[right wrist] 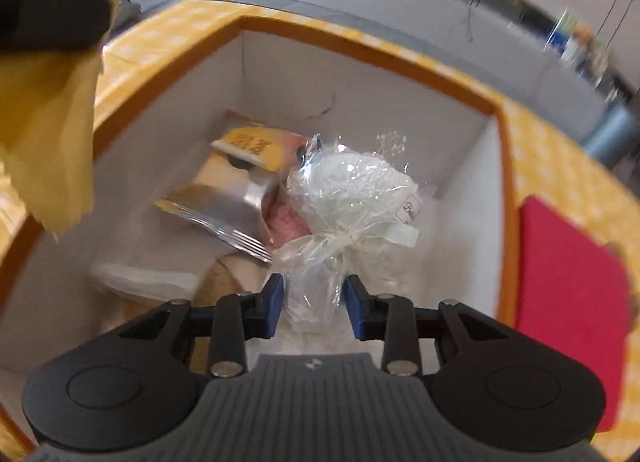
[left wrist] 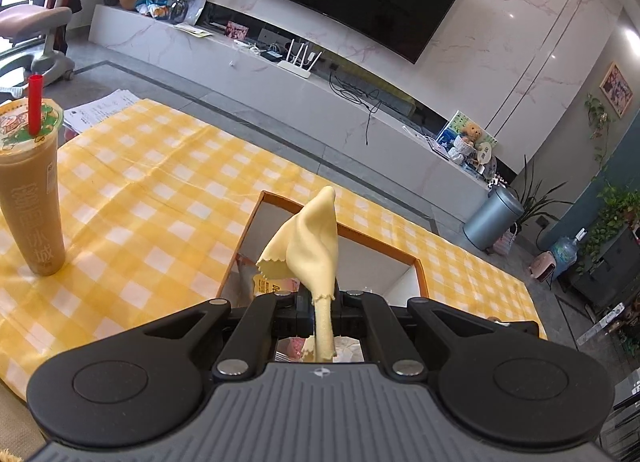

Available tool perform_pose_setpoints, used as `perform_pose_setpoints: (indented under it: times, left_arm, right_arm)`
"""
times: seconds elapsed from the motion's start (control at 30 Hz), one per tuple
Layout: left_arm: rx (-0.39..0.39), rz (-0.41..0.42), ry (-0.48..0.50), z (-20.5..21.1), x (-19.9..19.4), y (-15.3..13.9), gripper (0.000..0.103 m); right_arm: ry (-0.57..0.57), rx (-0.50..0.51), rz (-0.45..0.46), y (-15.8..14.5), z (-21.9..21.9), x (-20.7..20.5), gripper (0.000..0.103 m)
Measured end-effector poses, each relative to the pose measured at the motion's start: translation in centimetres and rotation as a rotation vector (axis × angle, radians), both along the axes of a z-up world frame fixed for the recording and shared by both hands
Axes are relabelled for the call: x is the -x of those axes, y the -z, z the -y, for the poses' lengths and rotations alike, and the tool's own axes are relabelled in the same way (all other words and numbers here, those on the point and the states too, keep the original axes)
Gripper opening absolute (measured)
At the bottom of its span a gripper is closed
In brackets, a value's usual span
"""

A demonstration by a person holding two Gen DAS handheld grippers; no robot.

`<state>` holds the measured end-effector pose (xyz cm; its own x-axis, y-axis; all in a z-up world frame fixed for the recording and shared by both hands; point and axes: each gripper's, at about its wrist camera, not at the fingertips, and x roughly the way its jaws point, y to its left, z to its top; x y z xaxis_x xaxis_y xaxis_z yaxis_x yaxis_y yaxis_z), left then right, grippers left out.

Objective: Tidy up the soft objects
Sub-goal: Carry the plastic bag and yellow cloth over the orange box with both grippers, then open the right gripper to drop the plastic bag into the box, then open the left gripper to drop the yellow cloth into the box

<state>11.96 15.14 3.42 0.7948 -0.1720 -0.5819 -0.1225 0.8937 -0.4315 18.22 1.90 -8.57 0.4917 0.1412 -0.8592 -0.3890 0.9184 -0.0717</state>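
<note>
My left gripper [left wrist: 320, 302] is shut on a pale yellow cloth [left wrist: 312, 238], which sticks up in a twisted peak over the orange-rimmed box [left wrist: 376, 242]. In the right wrist view the same cloth [right wrist: 52, 122] hangs at the upper left under the dark left gripper. My right gripper [right wrist: 314, 304] points down into the box [right wrist: 360, 46]. Its blue pads [right wrist: 274, 302] press on the neck of a white bundle wrapped in clear cellophane [right wrist: 352, 190], which sits low inside the box.
Inside the box lie a yellow snack packet [right wrist: 248, 154], a silver packet [right wrist: 232, 214] and something pink. A red cloth [right wrist: 568, 310] lies right of the box on the yellow checked tablecloth [left wrist: 160, 182]. A tall drink cup with a red straw [left wrist: 32, 190] stands at the left.
</note>
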Motion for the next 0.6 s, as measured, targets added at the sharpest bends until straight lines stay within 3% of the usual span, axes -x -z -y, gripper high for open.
perform_pose_setpoints:
  times: [0.23, 0.3, 0.4, 0.5, 0.6]
  left_arm:
    - [-0.023, 0.014, 0.014, 0.5, 0.2, -0.3, 0.004]
    - [-0.032, 0.015, 0.029, 0.9, 0.1, -0.3, 0.004]
    - [-0.049, 0.012, 0.039, 1.2, -0.1, -0.1, 0.004]
    - [-0.067, 0.006, 0.043, 1.6, -0.1, 0.0, 0.004]
    - [-0.084, -0.006, 0.081, 2.1, -0.3, 0.1, 0.004]
  right_arm:
    - [0.054, -0.068, 0.082, -0.7, 1.7, 1.2, 0.037]
    - [-0.012, -0.048, 0.137, -1.0, 0.7, 2.0, 0.054]
    - [-0.02, 0.01, 0.264, -1.8, 0.2, 3.3, 0.082]
    - [-0.036, 0.093, 0.376, -2.6, 0.2, 4.0, 0.088]
    - [-0.042, 0.073, 0.433, -3.5, 1.4, 4.7, 0.097]
